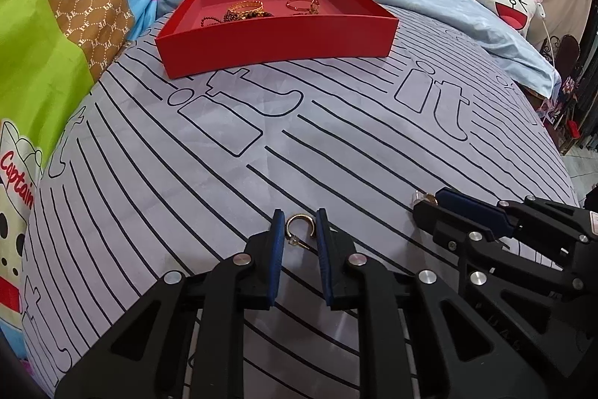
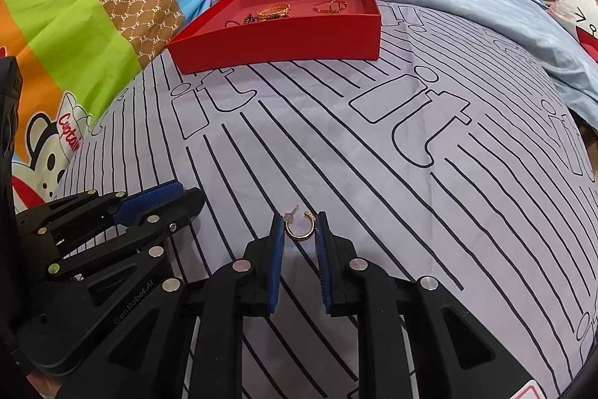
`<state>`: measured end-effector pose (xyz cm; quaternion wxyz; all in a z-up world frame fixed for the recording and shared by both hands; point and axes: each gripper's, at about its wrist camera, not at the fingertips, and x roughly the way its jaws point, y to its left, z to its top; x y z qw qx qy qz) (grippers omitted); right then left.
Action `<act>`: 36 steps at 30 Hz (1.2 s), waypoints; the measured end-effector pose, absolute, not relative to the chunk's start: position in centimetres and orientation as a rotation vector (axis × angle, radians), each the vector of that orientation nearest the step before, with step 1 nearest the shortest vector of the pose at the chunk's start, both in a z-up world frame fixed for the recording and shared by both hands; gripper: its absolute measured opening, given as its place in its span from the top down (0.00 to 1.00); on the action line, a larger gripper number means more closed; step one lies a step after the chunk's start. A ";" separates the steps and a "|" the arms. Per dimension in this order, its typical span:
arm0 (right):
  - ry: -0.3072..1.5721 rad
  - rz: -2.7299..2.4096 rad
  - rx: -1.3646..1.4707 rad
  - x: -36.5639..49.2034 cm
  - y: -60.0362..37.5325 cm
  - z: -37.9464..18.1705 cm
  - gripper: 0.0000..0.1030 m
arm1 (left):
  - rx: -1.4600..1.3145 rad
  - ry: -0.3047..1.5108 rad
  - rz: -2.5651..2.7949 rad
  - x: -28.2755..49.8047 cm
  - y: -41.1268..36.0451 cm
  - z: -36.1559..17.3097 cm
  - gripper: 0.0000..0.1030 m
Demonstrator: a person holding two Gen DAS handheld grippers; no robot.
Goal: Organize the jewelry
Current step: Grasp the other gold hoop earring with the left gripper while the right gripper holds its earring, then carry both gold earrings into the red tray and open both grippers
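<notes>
Left gripper (image 1: pixel 299 223) was clamped on a gold hoop earring (image 1: pixel 298 226), pads touching both sides, w/ the post sticking back toward the cam. Right gripper (image 2: pixel 299 225) likewise was clamped on a second gold earring (image 2: pixel 299 230), hoop pinched btwn its blue pads (image 2: pixel 277 249). Both sat low over the striped bedsheet (image 2: pixel 373 174). Red tray (image 1: pixel 276 43) lay well ahead of both claws, bracelets (image 1: pixel 246 8) and rings (image 1: pixel 302 4) inside. Cartoon blanket (image 1: pixel 56 25) was off to the left gripper's left.
</notes>
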<state>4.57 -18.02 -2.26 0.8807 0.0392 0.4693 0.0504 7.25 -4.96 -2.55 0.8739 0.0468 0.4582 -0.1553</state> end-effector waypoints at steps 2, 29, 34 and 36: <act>0.974 0.108 0.081 4.5 -17.9 -2.1 0.84 | 0.089 0.963 -0.326 7.2 -4.9 -2.5 0.84; 0.797 0.141 0.066 10.9 -17.2 6.1 0.84 | 0.053 0.861 -0.252 13.5 -4.4 4.4 0.84; 0.762 0.133 0.048 13.4 -17.3 7.5 0.84 | 0.053 0.821 -0.247 16.0 -4.7 6.0 0.84; 0.754 0.132 0.050 14.5 -17.5 8.0 0.84 | 0.050 0.809 -0.246 17.4 -4.9 6.6 0.84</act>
